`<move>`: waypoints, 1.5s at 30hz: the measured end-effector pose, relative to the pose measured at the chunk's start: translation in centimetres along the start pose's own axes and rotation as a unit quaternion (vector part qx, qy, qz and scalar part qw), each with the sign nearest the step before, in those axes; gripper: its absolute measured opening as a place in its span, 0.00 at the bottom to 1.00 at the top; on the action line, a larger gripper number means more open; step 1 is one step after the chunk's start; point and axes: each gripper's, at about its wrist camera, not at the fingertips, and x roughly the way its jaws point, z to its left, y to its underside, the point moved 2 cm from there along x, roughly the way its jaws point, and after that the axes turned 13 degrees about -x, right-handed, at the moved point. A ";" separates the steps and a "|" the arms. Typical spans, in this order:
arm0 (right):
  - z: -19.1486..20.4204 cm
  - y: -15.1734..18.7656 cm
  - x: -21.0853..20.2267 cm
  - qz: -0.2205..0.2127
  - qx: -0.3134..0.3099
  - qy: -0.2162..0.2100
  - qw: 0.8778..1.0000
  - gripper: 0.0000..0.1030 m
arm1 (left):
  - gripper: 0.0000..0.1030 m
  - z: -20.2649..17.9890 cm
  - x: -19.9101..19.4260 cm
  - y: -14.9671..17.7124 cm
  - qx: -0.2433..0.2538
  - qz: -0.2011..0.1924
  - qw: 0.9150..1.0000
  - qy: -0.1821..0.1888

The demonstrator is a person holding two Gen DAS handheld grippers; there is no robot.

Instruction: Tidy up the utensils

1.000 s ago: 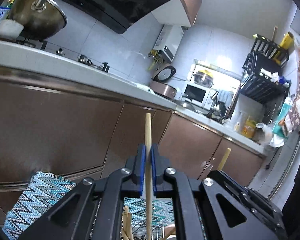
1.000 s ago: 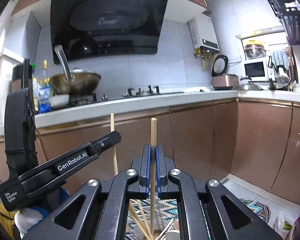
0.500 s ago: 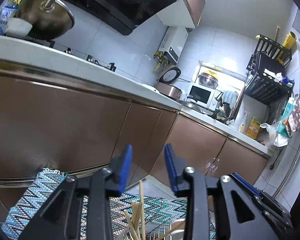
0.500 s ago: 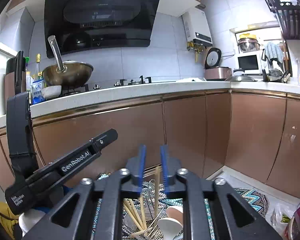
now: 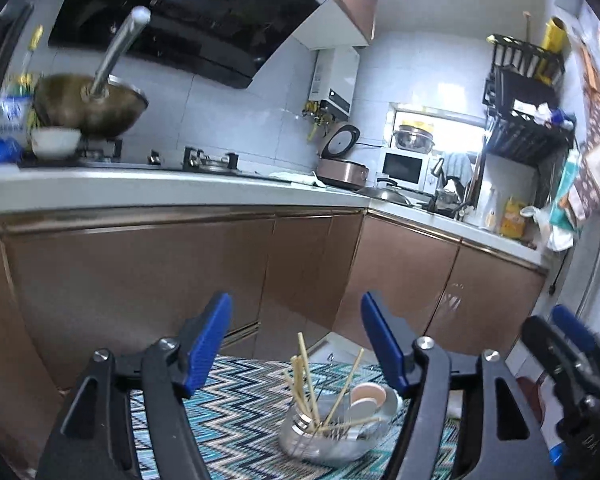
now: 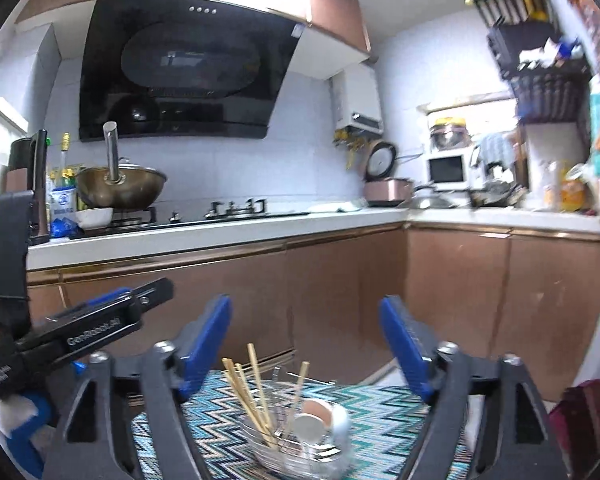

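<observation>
**Inspector:** State of the two tools, please.

**Onlooker:** The left gripper (image 5: 296, 344) has its blue-padded jaws spread and opening wider, with nothing between them. The right gripper (image 6: 304, 344) is the same: jaws parting, nothing gripped. Both are released.

**Inspector:** And the items under inspection?

**Onlooker:** The thin pale wooden chopsticks (image 5: 305, 376) stand bunched and leaning inside a shiny round metal holder (image 5: 300, 434), which sits on a blue-and-white zigzag woven mat (image 5: 236, 408) on the floor. A small white ceramic cup with a tan interior (image 5: 370, 396) lies tipped at the holder's 3 o'clock side, touching or just beside it; I cannot tell which.

**Inspector:** Position relative to the tools?

**Onlooker:** In the left wrist view the holder lies at 6 o'clock from the gap between the jaws, below and ahead, apart from the pads. In the right wrist view the chopsticks (image 6: 256, 392) sit likewise at 6 o'clock, the holder (image 6: 276, 452) clear of both pads.

**Inspector:** Handling assessment?

**Onlooker:** My judgement: the sticks are light, stiff and smooth, liable to pivot or slide if pinched near a tip. A hold across the upper shaft, pads square to it, looks soundest. The cup appears fragile and glazed, so slippery; the rim would be the natural purchase. The holder looks light enough to tip if a stick is dragged sideways.
</observation>
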 end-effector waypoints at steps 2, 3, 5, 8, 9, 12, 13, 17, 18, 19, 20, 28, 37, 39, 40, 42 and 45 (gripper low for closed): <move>-0.2 -0.3 -1.8 -0.001 0.001 0.018 1.000 0.92 | 0.68 -0.3 -2.0 -0.1 0.013 -0.005 1.000 -0.008; -0.2 -0.4 -2.6 0.000 0.001 0.024 1.000 0.93 | 0.69 -0.4 -2.8 -0.2 0.019 -0.004 1.000 -0.011; -0.1 -0.7 -4.0 0.004 -0.002 0.036 0.999 0.99 | 0.69 -0.5 -4.4 -0.2 0.026 -0.008 0.999 -0.017; 0.3 -1.1 -6.1 0.003 -0.009 0.055 0.998 1.00 | 0.71 -0.8 -6.9 -0.3 0.044 -0.020 0.998 -0.031; 0.4 -1.2 -6.7 0.004 -0.011 0.060 0.998 1.00 | 0.72 -0.8 -7.5 -0.3 0.049 -0.022 0.998 -0.035; 0.6 -1.2 -8.4 0.007 -0.011 0.072 0.997 1.00 | 0.73 -0.6 -9.8 -0.1 0.062 -0.030 0.997 -0.046; 0.6 -1.1 -8.9 0.007 -0.010 0.075 0.997 1.00 | 0.73 -0.5 -10.4 -0.1 0.064 -0.032 0.996 -0.049; 0.7 -0.8 -10.8 0.015 -0.002 0.090 0.996 1.00 | 0.74 -0.4 -12.8 0.0 0.076 -0.037 0.995 -0.057; 0.8 -0.7 -11.1 0.017 0.000 0.090 0.996 1.00 | 0.74 -0.4 -13.0 -0.1 0.077 -0.038 0.995 -0.058; 0.8 -0.6 -11.5 0.019 0.002 0.091 0.996 1.00 | 0.74 -0.4 -13.6 -0.1 0.078 -0.040 0.994 -0.061; 0.8 -0.5 -11.9 0.021 0.003 0.092 0.996 1.00 | 0.75 -0.3 -14.1 -0.1 0.079 -0.041 0.994 -0.064; 0.9 -0.2 -15.6 0.018 0.004 0.105 0.994 1.00 | 0.78 0.3 -17.7 0.1 0.083 -0.059 0.993 -0.064; 1.2 -0.4 -18.5 0.005 0.002 0.114 0.993 1.00 | 0.79 1.4 -20.9 -0.4 0.080 -0.080 0.992 -0.061; 1.4 -0.4 -18.9 0.004 0.001 0.116 0.993 1.00 | 0.79 1.5 -21.2 -0.3 0.082 -0.081 0.991 -0.063; 1.4 -0.3 -19.1 0.003 0.001 0.116 0.993 1.00 | 0.79 1.6 -21.4 -0.3 0.082 -0.081 0.991 -0.064; 1.5 -0.3 -19.5 0.001 0.000 0.118 0.993 1.00 | 0.79 1.6 -21.7 -0.1 0.083 -0.079 0.991 -0.063; 1.7 -0.2 -19.9 0.001 -0.002 0.121 0.993 1.00 | 0.79 1.8 -22.3 0.0 0.082 -0.080 0.991 -0.063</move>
